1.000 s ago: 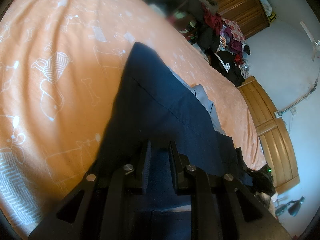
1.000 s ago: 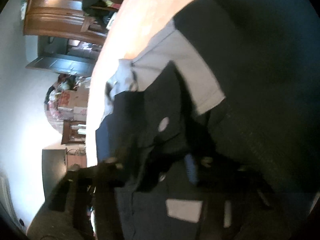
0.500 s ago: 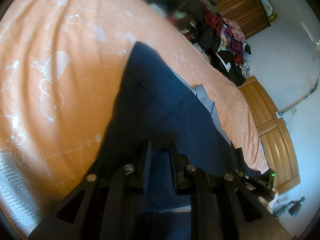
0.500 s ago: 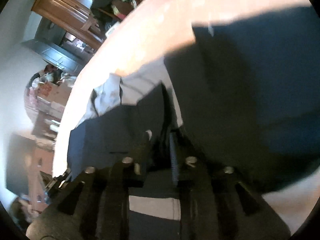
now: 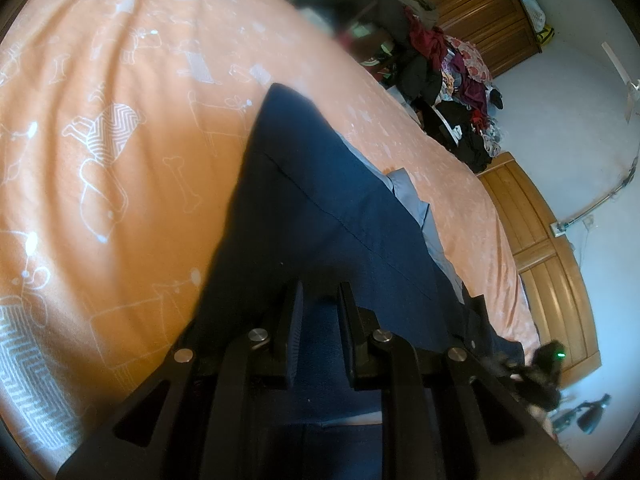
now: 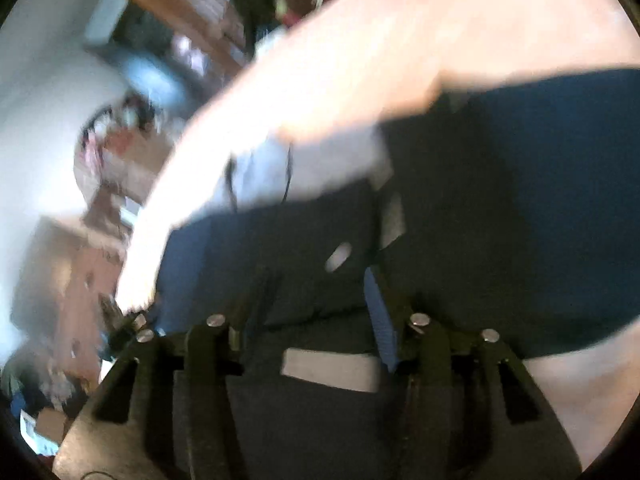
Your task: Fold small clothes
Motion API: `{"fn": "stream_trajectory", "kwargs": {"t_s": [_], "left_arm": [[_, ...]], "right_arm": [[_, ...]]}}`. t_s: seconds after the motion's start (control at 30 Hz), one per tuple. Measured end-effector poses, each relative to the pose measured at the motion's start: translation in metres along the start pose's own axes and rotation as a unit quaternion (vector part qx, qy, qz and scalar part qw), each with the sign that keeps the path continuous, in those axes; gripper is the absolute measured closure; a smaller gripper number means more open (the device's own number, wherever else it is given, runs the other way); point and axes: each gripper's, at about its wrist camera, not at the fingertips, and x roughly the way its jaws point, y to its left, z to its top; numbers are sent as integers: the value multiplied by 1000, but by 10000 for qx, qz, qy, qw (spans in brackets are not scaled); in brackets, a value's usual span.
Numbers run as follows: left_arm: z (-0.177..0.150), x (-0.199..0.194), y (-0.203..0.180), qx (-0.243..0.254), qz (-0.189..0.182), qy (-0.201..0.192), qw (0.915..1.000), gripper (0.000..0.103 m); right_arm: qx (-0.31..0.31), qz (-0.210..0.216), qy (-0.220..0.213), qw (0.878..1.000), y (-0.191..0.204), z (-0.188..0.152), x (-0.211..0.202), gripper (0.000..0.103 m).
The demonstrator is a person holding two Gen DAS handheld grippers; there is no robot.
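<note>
The bed [image 5: 120,128] fills most of the left wrist view. It is covered with an orange sheet printed with white outlines of dogs and bones. In the right wrist view, which is strongly blurred, the same sheet [image 6: 400,40] looks pale and overexposed.

On the bed lies the dark blue garment [image 5: 320,208], spread flat, with a stitched seam running across it. A light grey-blue lining [image 5: 416,204] shows along its far edge. In the right wrist view the garment [image 6: 520,180] covers the lower right part, and a pale grey part [image 6: 320,168] with a dark cord lies at its upper edge. A small pale button [image 6: 339,257] sits on the dark cloth just ahead of the fingers.

Beyond the bed there is a wooden wardrobe [image 5: 480,4] and a heap of mixed clothes [image 5: 452,80] near it. A wooden bed frame [image 5: 552,264] runs along the far side.

The left gripper [image 5: 318,296] is low over the garment. Its fingers [image 5: 294,320] stand close together with a narrow gap, and blue cloth fills this gap, so they seem clamped on the garment.

The right gripper [image 6: 316,292] is also over the garment, near the button. Its fingers [image 6: 380,312] stand wide apart, with the cloth lying between them and not pinched.
</note>
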Motion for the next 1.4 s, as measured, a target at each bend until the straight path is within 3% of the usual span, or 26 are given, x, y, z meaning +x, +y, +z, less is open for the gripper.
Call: {"fn": "stream_trajectory", "kwargs": {"t_s": [0.1,0.2,0.27,0.37,0.47,0.63,0.87,0.9,0.93,0.97,1.0,1.07,1.13,1.23,1.33,1.4], "left_arm": [[-1,0,0,7,19,-11,10000,82],[-1,0,1,9,26,-12,10000,82],[-1,0,1,5,29,-16,10000,82],[0,0,1,8,43,-19,10000,82],[-1,-1,0,9,75,-42,10000,82],[-1,0,0,9,80,-41,10000,82],[-1,-1,0,14,97,-51,9999,82],[0,-1,1,15,98,-53,9999,82],[-1,-1,1,11,94,-50,9999,82],[0,-1,1,11,99,-51,9999,82],[0,-1,1,16,106,-48,9999,82],[0,-1,0,44,159,-47,9999,82],[-2,-1,-2,77,208,-58,9997,82],[-3,-1,-2,46,205,-69,9998,82],[-3,-2,-3,21,185,-58,9998,80],[-1,-3,-3,-49,213,-33,9998,80]], "right_arm": [[441,-536,-739,9948,-65,24,-77,34],[1336,-1218,-1261,9754,-158,28,-153,33],[1815,-1671,-1438,9584,-203,23,-186,33],[2224,-1989,-1578,9413,-254,23,-216,34],[2198,-1799,-1723,9432,-272,33,-224,35],[2046,-1891,-1777,9438,-286,56,-212,35],[1913,-1893,-1854,9451,-297,56,-211,35],[1873,-1940,-1804,9459,-296,55,-209,37],[1817,-2011,-1740,9467,-295,55,-209,51],[1770,-2042,-1710,9475,-292,54,-210,62],[1736,-2007,-1738,9484,-285,54,-213,81],[1561,-1707,-1951,9531,-257,54,-222,84],[1178,-1171,-2108,9633,-207,54,-228,103],[198,-418,-2012,9785,-99,52,-213,103],[-667,419,-1719,9820,16,47,-169,103],[-866,1045,-1409,9807,76,42,-130,103]]}}
